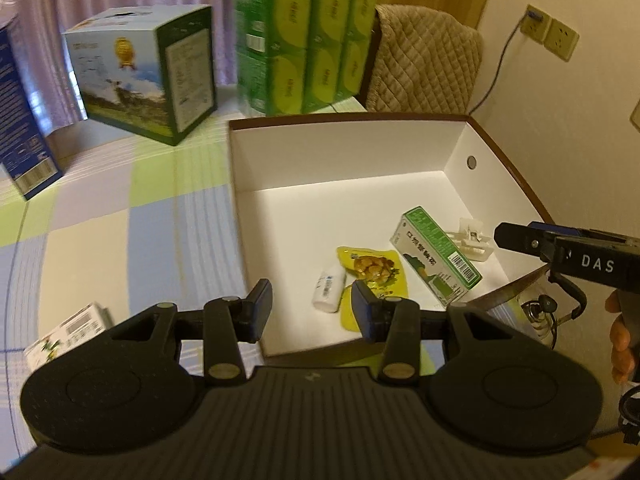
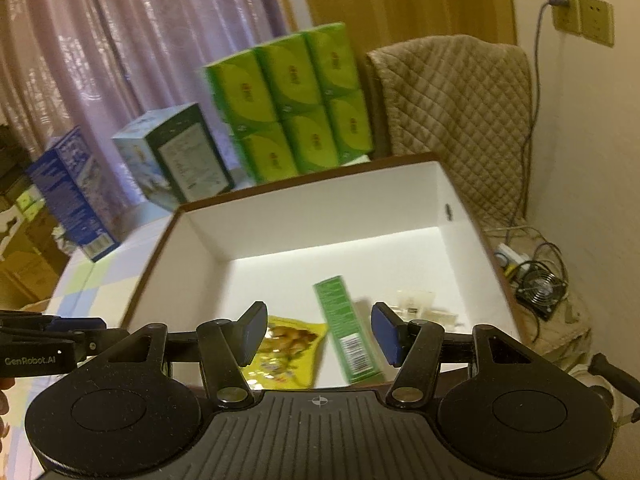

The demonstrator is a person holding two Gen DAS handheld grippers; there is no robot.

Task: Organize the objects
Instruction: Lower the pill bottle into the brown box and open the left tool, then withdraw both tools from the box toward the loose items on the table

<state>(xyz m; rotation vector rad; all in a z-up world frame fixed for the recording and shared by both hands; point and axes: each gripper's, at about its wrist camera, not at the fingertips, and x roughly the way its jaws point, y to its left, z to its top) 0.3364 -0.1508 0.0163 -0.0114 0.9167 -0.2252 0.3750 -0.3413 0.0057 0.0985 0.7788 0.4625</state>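
Left gripper (image 1: 308, 312) held above near-left corner of white box (image 1: 352, 152), jaws apart, empty; right gripper (image 2: 318, 334) held above near edge of same box, jaws apart, empty; seen from the left wrist view, right gripper projects over the box's right rim, its jaw gap not discernible there

Inside the box, on the floor near the front: yellow snack pouch (image 1: 374, 276) lying flat; small white tube (image 1: 330, 288) just beside the pouch on its left; green carton (image 1: 436, 254) lying on its side right of the pouch, barcode on its end face; white plastic clip (image 1: 472, 238) just beyond the carton, near the right wall

On checked counter (image 1: 120, 220) behind the box: stacked green tissue packs (image 1: 304, 36); cube carton with landscape print (image 1: 140, 76); blue carton (image 1: 24, 144) at far left; small printed box (image 1: 68, 330) near left, partly hidden by the gripper body

Quilted chair cover (image 2: 452, 120) behind the box; wall sockets (image 2: 580, 18) with cable; small fan (image 2: 540, 286) on the floor at right

Legible writing: "DAS" on right gripper body; "GenRobot.AI" on left gripper body; carton print too blurred to read
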